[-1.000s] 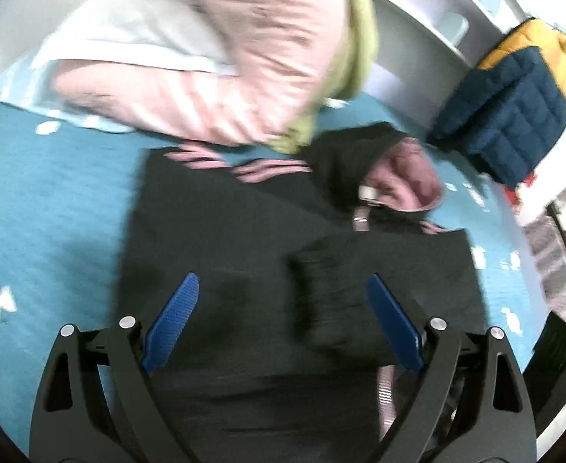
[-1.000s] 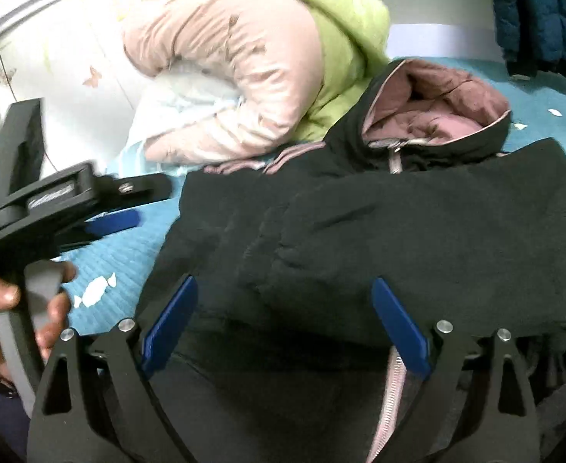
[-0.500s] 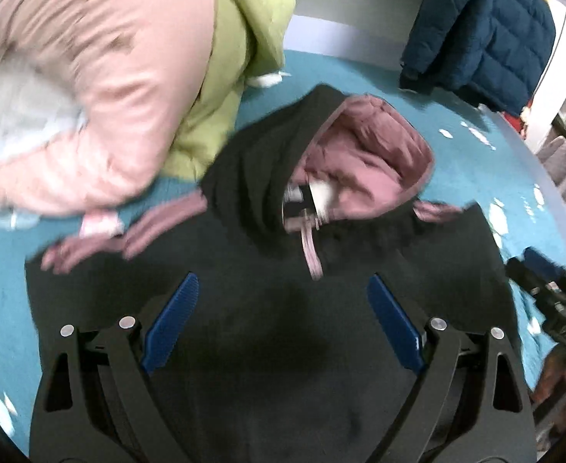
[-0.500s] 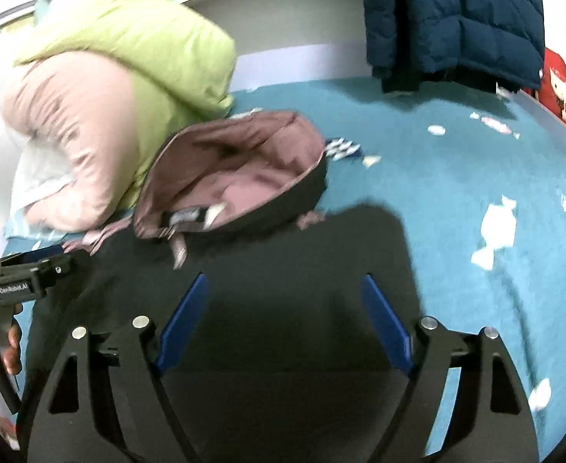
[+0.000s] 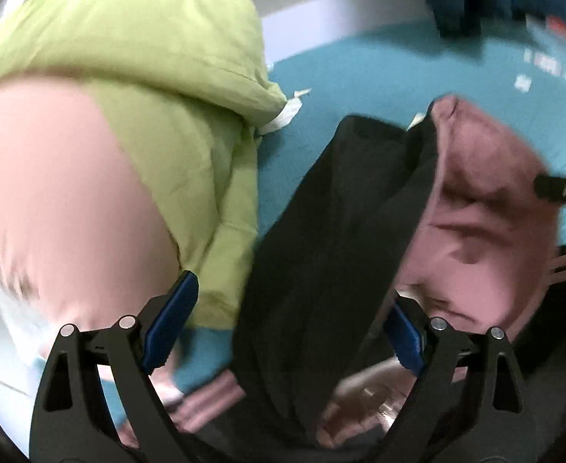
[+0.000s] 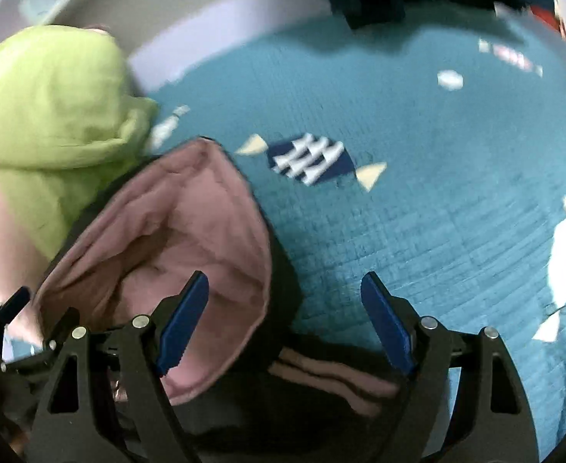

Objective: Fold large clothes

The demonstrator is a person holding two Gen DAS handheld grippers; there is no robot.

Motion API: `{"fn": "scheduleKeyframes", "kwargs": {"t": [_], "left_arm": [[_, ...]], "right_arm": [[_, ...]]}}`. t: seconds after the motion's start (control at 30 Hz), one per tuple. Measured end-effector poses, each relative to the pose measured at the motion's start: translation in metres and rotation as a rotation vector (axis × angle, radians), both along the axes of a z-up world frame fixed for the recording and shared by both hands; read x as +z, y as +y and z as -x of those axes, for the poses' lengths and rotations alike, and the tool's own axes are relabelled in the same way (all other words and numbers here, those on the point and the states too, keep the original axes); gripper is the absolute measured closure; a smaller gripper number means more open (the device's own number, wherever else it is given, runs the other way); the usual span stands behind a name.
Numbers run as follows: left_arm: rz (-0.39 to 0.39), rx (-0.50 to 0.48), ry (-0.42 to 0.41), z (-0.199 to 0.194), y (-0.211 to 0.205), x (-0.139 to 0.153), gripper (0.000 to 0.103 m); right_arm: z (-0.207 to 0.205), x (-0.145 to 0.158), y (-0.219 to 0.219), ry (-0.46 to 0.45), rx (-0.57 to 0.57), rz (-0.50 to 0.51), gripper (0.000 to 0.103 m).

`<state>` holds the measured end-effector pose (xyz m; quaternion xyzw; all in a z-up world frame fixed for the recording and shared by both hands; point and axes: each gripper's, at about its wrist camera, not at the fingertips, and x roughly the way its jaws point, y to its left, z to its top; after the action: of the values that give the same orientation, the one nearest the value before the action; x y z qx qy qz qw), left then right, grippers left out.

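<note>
black jacket [image 5: 321, 250] | pink-lined hood [image 6: 175, 239] open | lying on teal bedspread [image 6: 418, 193]

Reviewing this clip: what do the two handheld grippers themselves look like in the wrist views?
Both look alike. The left gripper and the right gripper each have two black linkage arms with triangular cut-outs and silver rivets at the joints. Each arm ends in a flat blue pad with a finely ridged edge. No cables, markings or sleeves are visible.
</note>
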<state>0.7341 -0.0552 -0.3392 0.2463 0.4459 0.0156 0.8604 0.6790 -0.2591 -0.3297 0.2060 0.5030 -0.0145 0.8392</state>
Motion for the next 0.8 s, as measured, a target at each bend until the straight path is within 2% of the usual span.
{"fn": "scheduleKeyframes", "kwargs": {"t": [0.07, 0.1, 0.13, 0.17, 0.2, 0.23, 0.3, 0.37, 0.43, 0.5, 0.57, 0.67, 0.73, 0.8], "left_arm": [[-0.061, 0.007, -0.019, -0.011, -0.002, -0.004, 0.013], [-0.057, 0.011, -0.018, -0.015, 0.001, -0.004, 0.015], [-0.047, 0.018, -0.011, -0.017, 0.006, -0.004, 0.031], [0.002, 0.026, 0.015, -0.019, 0.014, -0.003, 0.051], [0.066, 0.033, 0.044, -0.020, 0.022, 0.000, 0.076], [0.111, 0.044, 0.054, -0.019, 0.029, 0.003, 0.076], [0.170, 0.039, 0.034, -0.013, 0.043, 0.012, 0.088], [0.240, 0.029, -0.009, 0.003, 0.061, 0.028, 0.093], [0.309, 0.040, -0.032, 0.020, 0.076, 0.039, 0.098], [0.354, 0.055, -0.037, 0.042, 0.090, 0.050, 0.099], [0.426, 0.071, -0.053, 0.068, 0.113, 0.062, 0.098], [0.525, 0.088, -0.095, 0.111, 0.145, 0.077, 0.098], [0.616, 0.105, -0.104, 0.147, 0.168, 0.077, 0.092], [0.665, 0.113, -0.094, 0.185, 0.184, 0.066, 0.084]], "right_arm": [[-0.010, -0.004, -0.002, -0.002, -0.016, 0.015, 0.025], [-0.016, -0.006, 0.000, 0.011, -0.002, 0.013, 0.035], [-0.019, -0.007, 0.001, 0.011, 0.007, 0.013, 0.049], [-0.019, -0.006, 0.004, -0.004, 0.027, 0.000, 0.085], [-0.019, -0.004, 0.007, -0.020, 0.056, -0.029, 0.099], [-0.015, 0.003, 0.011, -0.052, 0.068, -0.006, 0.099], [-0.005, 0.021, 0.019, -0.132, 0.108, 0.043, 0.099], [0.013, 0.043, 0.020, -0.218, 0.124, 0.017, 0.099], [0.033, 0.065, 0.022, -0.291, 0.142, 0.052, 0.099], [0.060, 0.089, 0.023, -0.357, 0.170, 0.033, 0.099], [0.092, 0.110, 0.023, -0.413, 0.190, 0.052, 0.099], [0.142, 0.133, 0.020, -0.474, 0.213, 0.026, 0.099], [0.182, 0.142, 0.019, -0.509, 0.236, 0.041, 0.099], [0.214, 0.141, 0.020, -0.515, 0.259, 0.065, 0.099]]}}
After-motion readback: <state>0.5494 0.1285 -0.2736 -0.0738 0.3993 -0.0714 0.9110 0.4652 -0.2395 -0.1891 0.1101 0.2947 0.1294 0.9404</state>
